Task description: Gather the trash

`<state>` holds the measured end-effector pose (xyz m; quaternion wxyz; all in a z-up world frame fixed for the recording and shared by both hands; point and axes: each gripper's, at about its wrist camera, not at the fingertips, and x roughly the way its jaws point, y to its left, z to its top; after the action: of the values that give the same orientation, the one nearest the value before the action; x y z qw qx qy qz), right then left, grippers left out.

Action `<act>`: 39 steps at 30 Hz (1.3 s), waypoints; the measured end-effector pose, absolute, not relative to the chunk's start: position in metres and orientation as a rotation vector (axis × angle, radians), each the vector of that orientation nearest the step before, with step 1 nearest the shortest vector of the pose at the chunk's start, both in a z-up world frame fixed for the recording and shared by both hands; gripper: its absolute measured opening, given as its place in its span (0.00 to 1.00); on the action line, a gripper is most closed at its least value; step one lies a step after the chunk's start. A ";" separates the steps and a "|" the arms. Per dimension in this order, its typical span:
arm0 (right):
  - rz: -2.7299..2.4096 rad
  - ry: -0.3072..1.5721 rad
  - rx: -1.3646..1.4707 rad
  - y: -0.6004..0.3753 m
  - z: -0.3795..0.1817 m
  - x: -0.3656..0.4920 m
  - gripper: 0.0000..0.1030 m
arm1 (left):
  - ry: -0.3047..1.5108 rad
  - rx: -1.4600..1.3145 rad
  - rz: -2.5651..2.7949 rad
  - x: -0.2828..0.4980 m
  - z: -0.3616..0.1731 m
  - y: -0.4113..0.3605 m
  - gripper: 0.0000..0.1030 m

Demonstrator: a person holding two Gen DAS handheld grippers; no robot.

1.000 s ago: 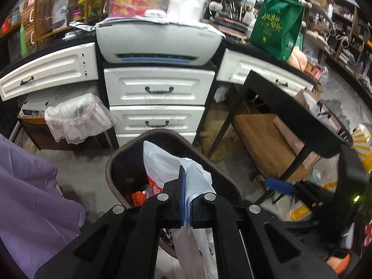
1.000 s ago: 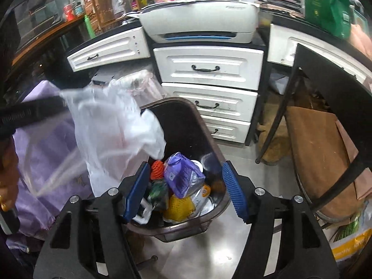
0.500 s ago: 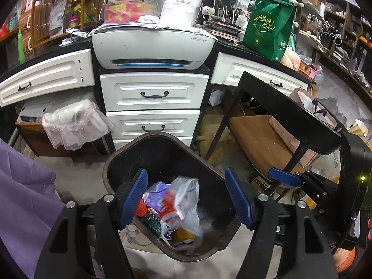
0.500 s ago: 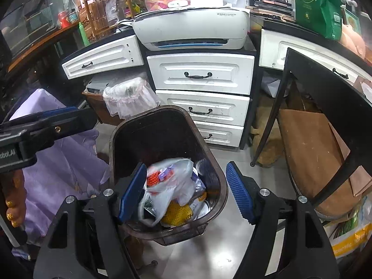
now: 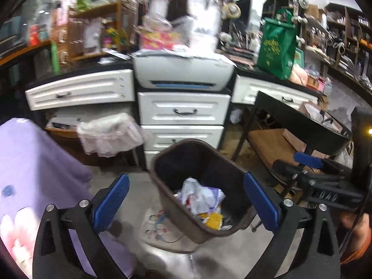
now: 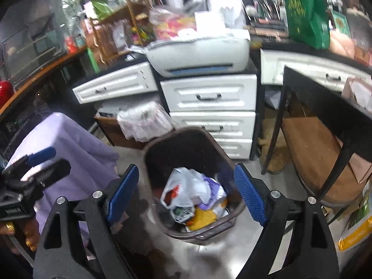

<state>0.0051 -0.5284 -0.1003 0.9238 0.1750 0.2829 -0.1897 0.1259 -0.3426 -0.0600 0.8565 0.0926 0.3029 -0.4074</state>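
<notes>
Right wrist view: white plastic bag (image 6: 186, 190) lies crumpled atop wrappers inside brown bin (image 6: 216, 229) on floor before white drawers (image 6: 209, 97). Left gripper (image 5: 186, 201) and right gripper (image 6: 186, 195) both just opening, now wide, nothing between jaws. Bag looks light, soft, slippery; best pinched at bunched top fold.
</notes>
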 end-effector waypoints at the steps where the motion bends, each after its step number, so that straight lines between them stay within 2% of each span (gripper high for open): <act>1: -0.379 0.554 0.352 -0.517 -0.092 0.002 0.84 | 0.624 0.191 -0.831 0.124 -0.055 -0.332 0.94; 3: -0.378 0.511 0.329 -0.497 -0.076 -0.005 0.91 | 0.599 0.181 -0.781 0.118 -0.048 -0.313 0.94; 6: -0.386 0.424 0.278 -0.460 -0.051 -0.018 0.94 | 0.563 0.134 -0.702 0.106 -0.033 -0.277 0.94; 15: -0.405 0.264 0.184 -0.356 -0.017 -0.067 0.94 | 0.435 0.098 -0.530 0.050 -0.003 -0.201 0.95; 20: -0.326 0.289 0.137 -0.319 -0.015 -0.092 0.94 | 0.384 0.097 -0.468 0.018 0.002 -0.175 0.95; 39: -0.286 0.204 0.050 -0.283 -0.010 -0.131 0.94 | 0.324 0.065 -0.418 -0.020 0.006 -0.151 0.95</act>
<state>-0.1307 -0.2834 -0.0099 0.9843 0.0248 0.1017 -0.1422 -0.0205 -0.1505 0.0055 0.9647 0.0323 0.1603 -0.2065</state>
